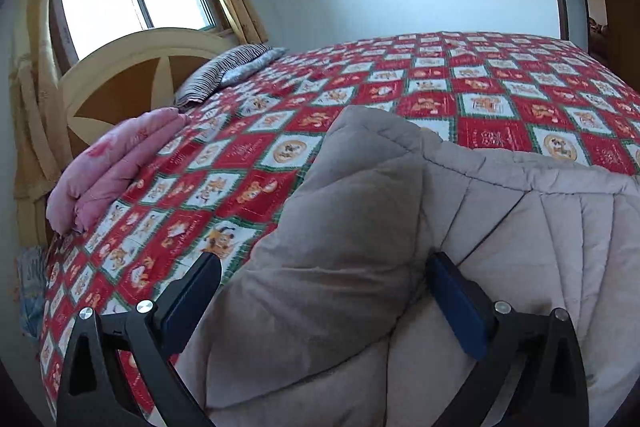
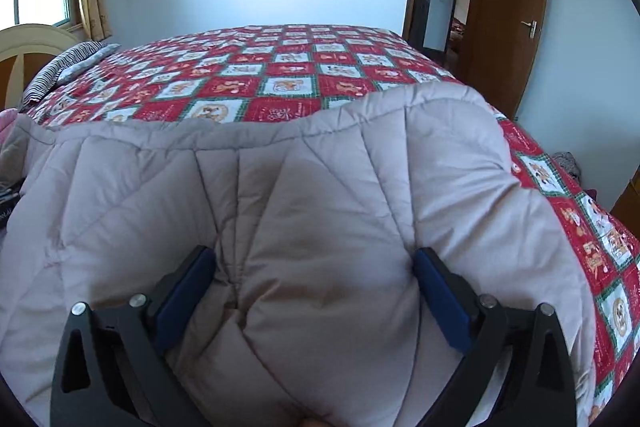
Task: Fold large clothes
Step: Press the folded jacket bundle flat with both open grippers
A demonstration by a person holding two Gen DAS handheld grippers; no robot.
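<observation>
The quilted grey comforter [image 2: 320, 195] bulges between both pairs of my fingers; my right gripper [image 2: 314, 267] has its jaws spread wide with a thick puff of padding pushed in between them, and my left gripper [image 1: 324, 275] is just as wide around a raised corner fold; I cannot tell whether either pair is truly pinching, since the blue pads [image 2: 188, 291] only press into the sides of the bulge. The comforter lies on the near part of the bed [image 1: 500, 99], its stitched far edge running across the patterned red bedspread [image 2: 280, 67], with the right-hand corner drooping toward the bed's right edge. To fold well, I judge that I should gather less bulk into each jaw, take hold at matching points on the near edge, and lift both sides evenly so the far edge stays straight. Beyond, a pink folded blanket [image 1: 116, 167] rests at the left edge of the bed near the headboard [image 1: 132, 67], and a striped pillow [image 1: 224, 71] lies at the far left corner. The near edge of the comforter is cut off below my fingers; its full size and any layers beneath are hidden.
</observation>
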